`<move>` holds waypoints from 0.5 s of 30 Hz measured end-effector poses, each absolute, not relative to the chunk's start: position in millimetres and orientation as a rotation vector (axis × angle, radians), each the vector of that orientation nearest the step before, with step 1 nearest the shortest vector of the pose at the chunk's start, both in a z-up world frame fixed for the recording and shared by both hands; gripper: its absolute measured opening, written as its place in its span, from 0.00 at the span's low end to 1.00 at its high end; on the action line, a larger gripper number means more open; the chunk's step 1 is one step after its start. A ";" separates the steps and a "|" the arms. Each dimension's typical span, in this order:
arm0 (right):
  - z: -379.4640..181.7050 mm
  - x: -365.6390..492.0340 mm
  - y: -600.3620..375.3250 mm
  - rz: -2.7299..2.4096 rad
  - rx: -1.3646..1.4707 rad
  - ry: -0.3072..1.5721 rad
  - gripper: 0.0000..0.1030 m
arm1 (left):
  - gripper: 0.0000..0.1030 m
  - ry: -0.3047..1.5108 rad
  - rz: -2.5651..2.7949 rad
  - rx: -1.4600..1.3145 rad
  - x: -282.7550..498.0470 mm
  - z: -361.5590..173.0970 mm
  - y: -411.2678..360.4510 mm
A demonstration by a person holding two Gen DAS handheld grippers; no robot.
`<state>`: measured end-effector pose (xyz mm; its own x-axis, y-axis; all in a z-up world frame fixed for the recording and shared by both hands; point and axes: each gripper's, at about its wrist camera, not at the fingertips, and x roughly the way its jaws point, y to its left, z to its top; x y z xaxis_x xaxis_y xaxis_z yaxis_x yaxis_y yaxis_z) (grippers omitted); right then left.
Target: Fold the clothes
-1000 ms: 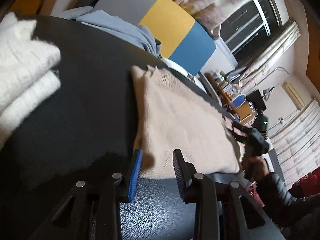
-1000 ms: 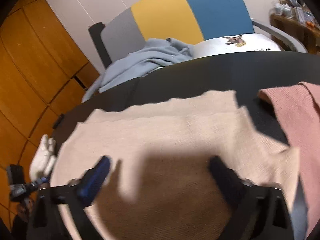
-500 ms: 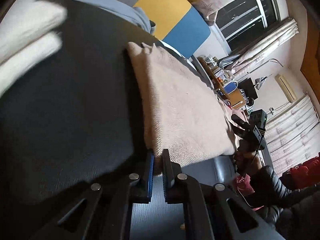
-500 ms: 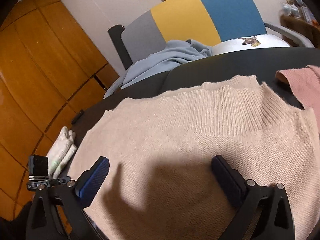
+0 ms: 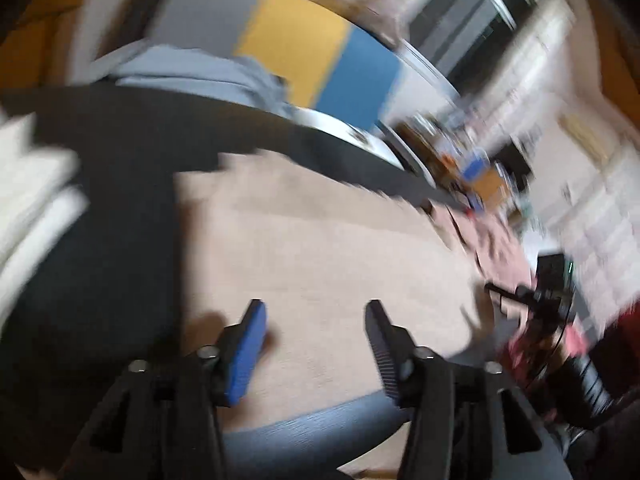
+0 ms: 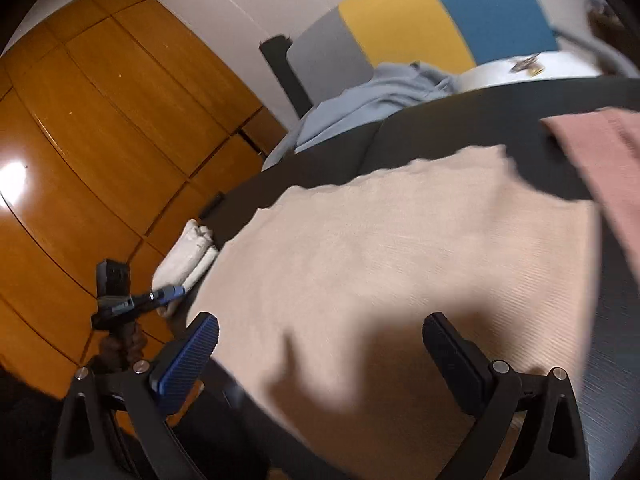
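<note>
Grippers are hovering over sweater, left opening, right gaping, both empty; sweater's near edge risks sliding off table.

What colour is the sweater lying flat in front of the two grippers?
Beige, a pale sandy knit: the sweater shows most sharply in the right wrist view.

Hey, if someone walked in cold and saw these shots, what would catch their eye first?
The big beige knit sweater spread flat over the dark table, filling the middle of both views. Behind it, the chair with grey, yellow and blue panels, a pale blue garment heaped on it. Both grippers hover open over the sweater's near edge, the left gripper opening.
</note>
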<state>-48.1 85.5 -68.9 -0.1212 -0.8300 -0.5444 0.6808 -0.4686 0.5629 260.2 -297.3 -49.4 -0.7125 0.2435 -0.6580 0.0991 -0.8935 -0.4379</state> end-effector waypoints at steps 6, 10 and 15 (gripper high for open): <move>-87.1 -40.7 161.6 -1.863 1.093 -0.253 1.00 | 0.55 -0.432 2.574 -1.180 189.0 -55.0 -203.2; -100.1 -43.5 174.3 -1.825 1.092 -0.322 1.00 | 0.55 -0.361 2.463 -1.174 150.8 -57.5 -161.9; -104.3 -59.9 167.7 -1.753 1.032 -0.380 1.00 | 0.55 -0.270 2.402 -1.232 130.0 -73.5 -128.7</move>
<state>-59.9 167.7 -104.3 -0.1106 -0.8794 -0.4630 0.6087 -0.4282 0.6680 130.0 -128.7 -73.5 -0.5157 0.4544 -0.7263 -0.2819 -0.8905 -0.3570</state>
